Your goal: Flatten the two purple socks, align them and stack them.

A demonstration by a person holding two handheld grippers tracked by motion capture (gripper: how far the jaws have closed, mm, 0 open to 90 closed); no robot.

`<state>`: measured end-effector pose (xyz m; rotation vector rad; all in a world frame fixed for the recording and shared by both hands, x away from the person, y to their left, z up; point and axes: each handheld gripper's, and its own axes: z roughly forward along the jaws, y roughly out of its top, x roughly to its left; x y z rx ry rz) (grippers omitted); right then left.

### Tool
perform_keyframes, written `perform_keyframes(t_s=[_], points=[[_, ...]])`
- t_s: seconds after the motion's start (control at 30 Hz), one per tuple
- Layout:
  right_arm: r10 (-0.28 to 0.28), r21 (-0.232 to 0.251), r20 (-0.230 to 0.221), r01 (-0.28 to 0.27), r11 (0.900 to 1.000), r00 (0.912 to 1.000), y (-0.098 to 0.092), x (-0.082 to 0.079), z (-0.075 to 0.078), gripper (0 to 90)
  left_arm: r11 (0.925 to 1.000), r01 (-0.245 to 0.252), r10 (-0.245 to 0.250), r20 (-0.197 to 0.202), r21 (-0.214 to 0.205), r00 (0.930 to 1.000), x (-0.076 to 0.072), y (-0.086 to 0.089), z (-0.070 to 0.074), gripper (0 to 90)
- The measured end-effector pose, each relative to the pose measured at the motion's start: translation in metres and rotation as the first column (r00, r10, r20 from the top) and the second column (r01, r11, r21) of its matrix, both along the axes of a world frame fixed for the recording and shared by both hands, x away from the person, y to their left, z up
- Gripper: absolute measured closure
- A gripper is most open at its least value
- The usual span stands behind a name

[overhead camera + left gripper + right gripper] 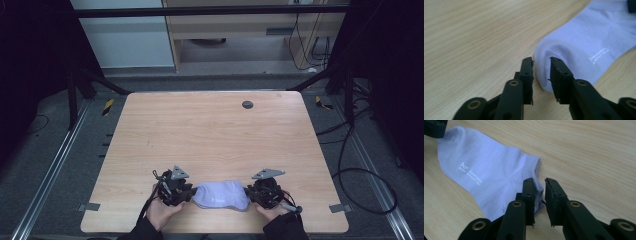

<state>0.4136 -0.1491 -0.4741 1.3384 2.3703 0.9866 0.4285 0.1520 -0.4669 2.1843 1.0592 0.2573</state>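
A pale lilac ankle sock (221, 195) lies flat on the wooden table (210, 135) near its front edge, stretched left to right between the two grippers. My left gripper (192, 192) is at the sock's left end. In the left gripper view its jaws (541, 67) stand apart around the rounded end of the sock (584, 37), with a gap showing. My right gripper (248, 192) is at the sock's other end. In the right gripper view its jaws (539, 187) are parted, and the sock's (486, 170) edge rests beside the left jaw, unpinched. White lettering is printed on the sock.
A dark round grommet (247, 104) sits near the table's far edge. The person's hands hold both grippers right at the front edge. Metal rails, black frame legs and cables (360, 175) surround the table on the grey floor.
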Motion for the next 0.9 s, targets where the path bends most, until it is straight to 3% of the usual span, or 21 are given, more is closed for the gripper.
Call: perform_keyframes(t_s=[0.2,0.37,0.47,0.63,0.9], points=[[0.005,0.047,0.098,-0.01,0.9988,0.9951,-0.002,-0.003,0.008,73.8,0.9984,0.014,-0.009,0.079,-0.054,0.9969,-0.004,-0.003,0.013,71.0],[0.05,0.088,0.139,-0.063,0.9941,0.9891,0.005,-0.002,0.008,80.9,0.9976,0.056,-0.052,0.099,-0.041,0.9937,-0.004,-0.019,0.009,80.2],[0.076,0.099,0.118,-0.088,0.9912,0.9901,0.011,0.001,0.003,85.8,0.9971,0.072,-0.07,0.085,-0.024,0.9939,-0.003,-0.029,0.001,83.1],[0.109,0.049,0.069,-0.112,0.9925,0.9917,0.019,0.004,-0.009,89.5,0.9947,0.101,-0.102,0.048,0.02,0.9937,-0.003,-0.039,-0.015,84.6],[0.097,0.017,0.01,-0.098,0.9951,0.9952,0.012,0.004,-0.017,90.0,0.9945,0.102,-0.103,0.042,0.02,0.9938,-0.004,-0.039,-0.019,84.8]])
